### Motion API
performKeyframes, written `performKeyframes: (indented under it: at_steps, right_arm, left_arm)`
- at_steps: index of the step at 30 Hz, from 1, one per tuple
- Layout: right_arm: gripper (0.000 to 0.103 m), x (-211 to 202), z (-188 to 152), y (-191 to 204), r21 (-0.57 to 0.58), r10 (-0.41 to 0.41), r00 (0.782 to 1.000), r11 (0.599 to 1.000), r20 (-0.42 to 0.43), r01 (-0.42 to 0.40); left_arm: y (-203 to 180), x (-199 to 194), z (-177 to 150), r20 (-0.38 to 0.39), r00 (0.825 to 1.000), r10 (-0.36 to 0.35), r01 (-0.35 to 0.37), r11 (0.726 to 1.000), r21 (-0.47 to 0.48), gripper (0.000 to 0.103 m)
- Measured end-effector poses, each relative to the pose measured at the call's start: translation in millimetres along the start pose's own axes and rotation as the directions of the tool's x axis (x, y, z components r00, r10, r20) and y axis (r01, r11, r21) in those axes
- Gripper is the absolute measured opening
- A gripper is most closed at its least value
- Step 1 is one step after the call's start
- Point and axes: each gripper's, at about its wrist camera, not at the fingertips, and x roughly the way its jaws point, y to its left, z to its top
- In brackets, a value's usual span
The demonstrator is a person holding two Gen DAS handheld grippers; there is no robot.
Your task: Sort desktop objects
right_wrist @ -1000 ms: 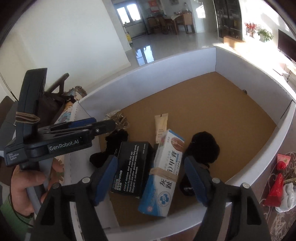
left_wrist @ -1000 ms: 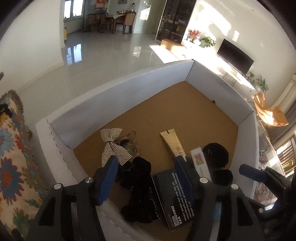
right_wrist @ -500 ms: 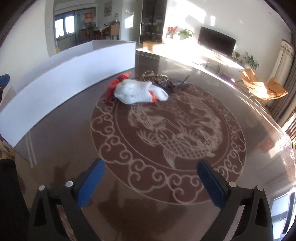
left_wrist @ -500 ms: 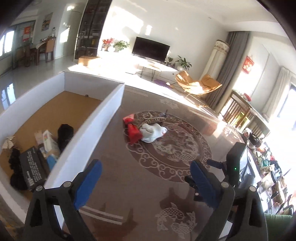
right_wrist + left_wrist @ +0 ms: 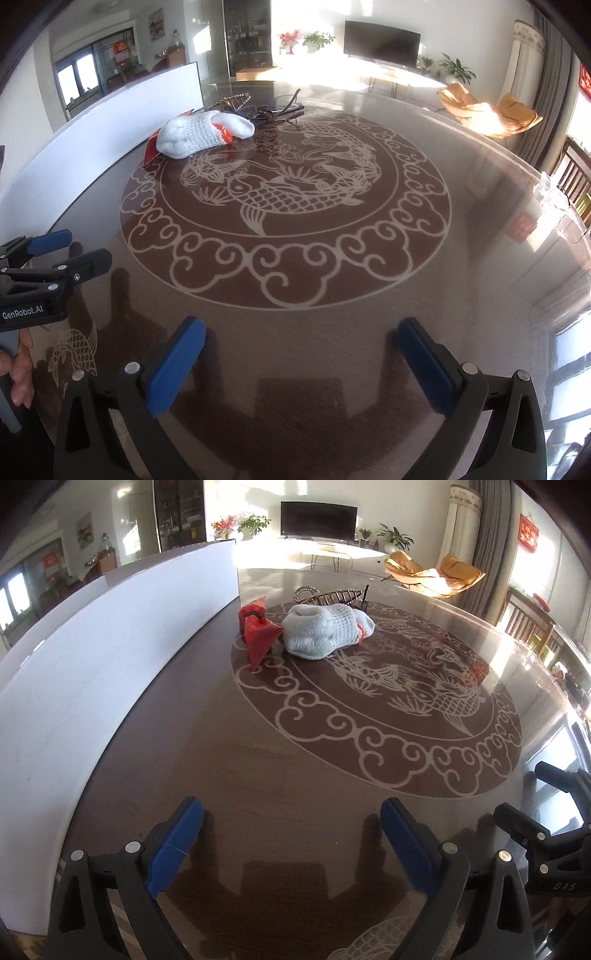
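Note:
A white knitted glove (image 5: 325,635) lies on the round dark table (image 5: 295,775), far ahead of both grippers; it also shows in the right wrist view (image 5: 199,134). A red packet (image 5: 260,635) lies against its left side. A metal hair clip (image 5: 328,596) and dark cords (image 5: 273,112) lie just behind it. My left gripper (image 5: 291,834) is open and empty, low over the table's near part. My right gripper (image 5: 299,350) is open and empty, to the right of the left one (image 5: 55,254).
The white wall of a large box (image 5: 110,657) runs along the table's left side; its inside is hidden. The table edge curves off at the right (image 5: 554,199). Chairs (image 5: 432,574) stand beyond it.
Both grippers have swung away from the box with its sorted objects and now face the table top with the glove pile. Both stayed open and empty.

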Motion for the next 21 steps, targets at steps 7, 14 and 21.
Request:
performKeyframes:
  at_steps: [7, 14, 21]
  right_arm:
    - [0.103, 0.9, -0.6, 0.5, 0.0, -0.001, 1.0, 1.0, 0.0, 0.001]
    - [0.103, 0.8, -0.6, 0.5, 0.0, 0.0, 1.0, 1.0, 0.0, 0.0]
    - [0.103, 0.9, -0.6, 0.5, 0.001, 0.0, 1.0, 1.0, 0.0, 0.0]
  left_arm:
    - [-12.3, 6.2, -3.7, -0.013, 0.999, 0.03, -0.029, 0.999, 0.041, 0.103]
    - [-13.2, 6.8, -3.7, -0.013, 1.0, 0.028, -0.028, 0.999, 0.04, 0.103]
    - [-12.9, 7.0, -3.3, -0.013, 1.0, 0.025, -0.024, 0.999, 0.041, 0.103]
